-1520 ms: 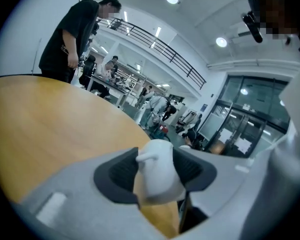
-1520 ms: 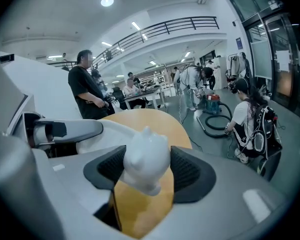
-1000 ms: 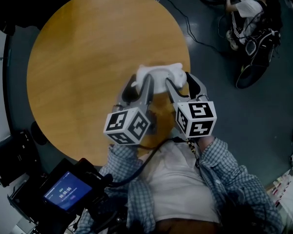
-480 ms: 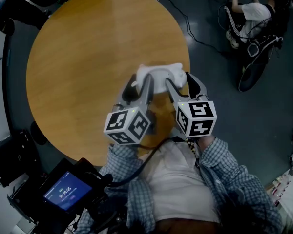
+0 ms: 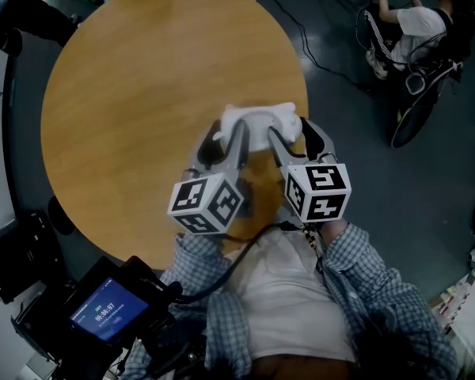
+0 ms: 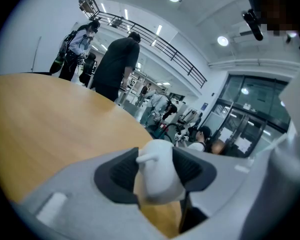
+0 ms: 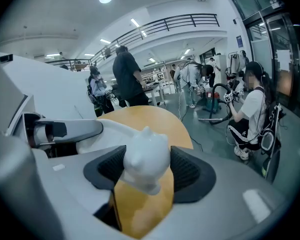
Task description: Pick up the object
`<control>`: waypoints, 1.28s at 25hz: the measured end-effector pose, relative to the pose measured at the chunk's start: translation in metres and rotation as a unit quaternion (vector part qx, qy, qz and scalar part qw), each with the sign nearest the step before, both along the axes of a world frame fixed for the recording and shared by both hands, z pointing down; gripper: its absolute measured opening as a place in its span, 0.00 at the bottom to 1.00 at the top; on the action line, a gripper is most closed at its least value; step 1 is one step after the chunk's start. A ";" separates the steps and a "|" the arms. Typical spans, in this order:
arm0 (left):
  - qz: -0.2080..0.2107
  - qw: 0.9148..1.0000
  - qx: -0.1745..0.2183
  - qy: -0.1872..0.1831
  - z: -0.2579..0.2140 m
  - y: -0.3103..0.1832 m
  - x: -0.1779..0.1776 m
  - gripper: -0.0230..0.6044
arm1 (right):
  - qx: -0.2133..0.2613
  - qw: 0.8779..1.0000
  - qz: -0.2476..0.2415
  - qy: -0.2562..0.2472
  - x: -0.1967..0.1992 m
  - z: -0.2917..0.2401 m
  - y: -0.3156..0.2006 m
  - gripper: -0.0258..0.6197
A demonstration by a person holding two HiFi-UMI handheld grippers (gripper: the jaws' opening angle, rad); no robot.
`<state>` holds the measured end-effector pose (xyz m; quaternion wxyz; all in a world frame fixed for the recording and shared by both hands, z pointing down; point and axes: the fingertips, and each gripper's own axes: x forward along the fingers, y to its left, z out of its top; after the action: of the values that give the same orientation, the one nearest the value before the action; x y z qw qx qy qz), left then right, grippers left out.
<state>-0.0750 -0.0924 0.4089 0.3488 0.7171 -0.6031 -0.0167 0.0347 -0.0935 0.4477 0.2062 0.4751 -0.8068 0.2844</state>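
A white animal-shaped figurine (image 5: 257, 123) hangs near the right edge of the round wooden table (image 5: 142, 93), held at both ends. My left gripper (image 5: 226, 137) is shut on its left end (image 6: 160, 176), the dark pads pressed against both sides. My right gripper (image 5: 293, 135) is shut on the eared head end (image 7: 145, 159). In the right gripper view the left gripper's jaw and the figurine's white body stretch away to the left.
Dark floor with cables surrounds the table. A seated person (image 5: 416, 22) with equipment is at the upper right. A device with a lit screen (image 5: 107, 311) sits at the lower left. People stand beyond the table's far edge (image 6: 115, 64).
Both grippers and the figurine stay still. Only the seated person at the upper right shifts a little.
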 end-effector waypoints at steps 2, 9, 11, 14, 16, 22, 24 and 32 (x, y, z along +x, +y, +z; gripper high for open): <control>0.000 1.000 0.000 0.001 0.000 0.000 0.001 0.37 | 0.000 1.000 0.000 0.001 0.001 -0.001 0.000 0.48; 0.001 1.000 -0.001 0.003 0.000 -0.001 0.003 0.37 | -0.002 1.000 0.001 0.004 0.004 -0.001 -0.001 0.48; 0.001 1.000 -0.002 0.003 -0.002 -0.004 0.005 0.37 | -0.003 1.000 0.001 0.004 0.006 -0.002 -0.003 0.48; 0.002 1.000 -0.003 0.004 0.000 -0.003 0.005 0.37 | -0.004 1.000 0.002 0.005 0.006 -0.001 -0.002 0.48; 0.003 1.000 -0.004 0.004 0.001 -0.002 0.005 0.37 | -0.005 1.000 0.002 0.006 0.006 0.000 0.000 0.48; 0.006 1.000 -0.006 0.007 0.002 0.000 0.008 0.37 | -0.006 1.000 0.004 0.010 0.008 0.000 0.002 0.48; 0.006 1.000 -0.006 0.008 0.001 -0.001 0.009 0.37 | -0.006 1.000 0.004 0.011 0.010 0.000 0.001 0.48; 0.010 1.000 -0.008 0.007 0.001 -0.001 0.011 0.37 | -0.010 1.000 0.007 0.012 0.012 -0.001 0.002 0.48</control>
<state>-0.0637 -0.0932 0.4096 0.3592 0.7200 -0.5937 -0.0138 0.0466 -0.0915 0.4467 0.2183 0.4819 -0.7982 0.2879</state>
